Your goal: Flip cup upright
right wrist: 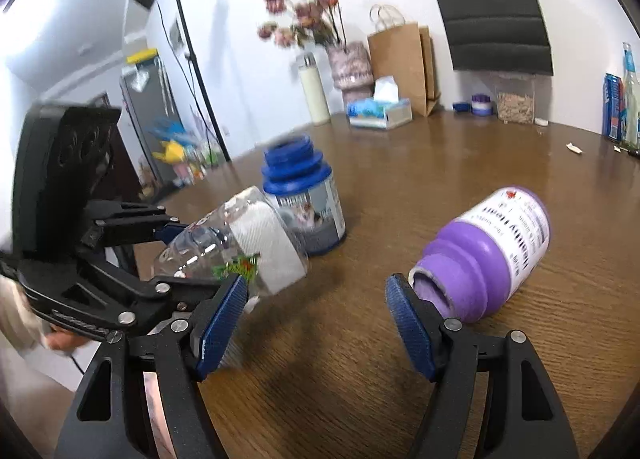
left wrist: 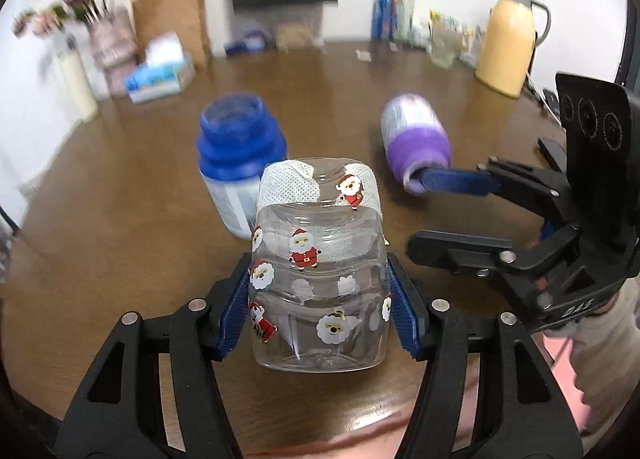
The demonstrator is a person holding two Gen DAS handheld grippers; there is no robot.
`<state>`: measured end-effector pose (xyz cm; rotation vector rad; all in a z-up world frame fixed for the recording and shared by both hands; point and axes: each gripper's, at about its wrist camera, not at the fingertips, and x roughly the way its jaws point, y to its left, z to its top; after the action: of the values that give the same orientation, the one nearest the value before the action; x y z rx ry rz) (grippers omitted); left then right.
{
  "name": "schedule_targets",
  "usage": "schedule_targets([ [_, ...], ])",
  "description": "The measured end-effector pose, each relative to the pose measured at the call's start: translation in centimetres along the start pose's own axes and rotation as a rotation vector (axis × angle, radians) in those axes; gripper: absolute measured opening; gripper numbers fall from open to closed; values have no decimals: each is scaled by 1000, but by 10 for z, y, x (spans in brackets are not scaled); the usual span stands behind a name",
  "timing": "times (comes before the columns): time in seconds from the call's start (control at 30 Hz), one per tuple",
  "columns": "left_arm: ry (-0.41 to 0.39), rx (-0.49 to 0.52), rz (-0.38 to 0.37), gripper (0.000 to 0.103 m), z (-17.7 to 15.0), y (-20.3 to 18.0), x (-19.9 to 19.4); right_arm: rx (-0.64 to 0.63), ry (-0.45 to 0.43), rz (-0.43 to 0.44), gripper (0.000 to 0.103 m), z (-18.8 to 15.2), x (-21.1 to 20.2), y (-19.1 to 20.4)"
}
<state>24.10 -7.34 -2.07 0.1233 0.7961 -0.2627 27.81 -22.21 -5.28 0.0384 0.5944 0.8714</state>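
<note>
My left gripper (left wrist: pixel 318 295) is shut on a clear plastic cup (left wrist: pixel 318 279) with Santa stickers and a white tape band, held tilted above the wooden table (left wrist: pixel 120 219). The cup also shows in the right wrist view (right wrist: pixel 240 247), with the left gripper (right wrist: pixel 192 251) clamped on it. My right gripper (right wrist: pixel 316 323) is open and empty, its fingers near the mouth of a purple cup (right wrist: pixel 488 255) that lies on its side. In the left wrist view the right gripper (left wrist: pixel 416 215) has one fingertip at the purple cup's (left wrist: pixel 416 139) opening.
A blue cup (left wrist: pixel 240 155) stands upright behind the clear cup, also in the right wrist view (right wrist: pixel 304 203). At the table's back are a tissue box (left wrist: pixel 160 75), paper bag (left wrist: pixel 172 15), flower vase (left wrist: pixel 112 43), yellow jug (left wrist: pixel 508 35) and bottles (left wrist: pixel 392 11).
</note>
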Motion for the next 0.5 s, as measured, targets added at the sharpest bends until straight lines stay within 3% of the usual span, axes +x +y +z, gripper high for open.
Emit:
schedule_targets([
  [0.13,-186,36,36,58,7,-9,-29,146,-60,89,87,6,-19,-16],
  [0.23,-353,105,98,58,17,-22,-41,239,-87,184,88,19,-29,-25],
  [0.37,-419,140,44,58,34,-30,-32,334,-129,319,88,41,-29,-36],
  [0.5,-461,207,35,58,44,-37,-22,414,-127,354,88,64,-15,-46],
])
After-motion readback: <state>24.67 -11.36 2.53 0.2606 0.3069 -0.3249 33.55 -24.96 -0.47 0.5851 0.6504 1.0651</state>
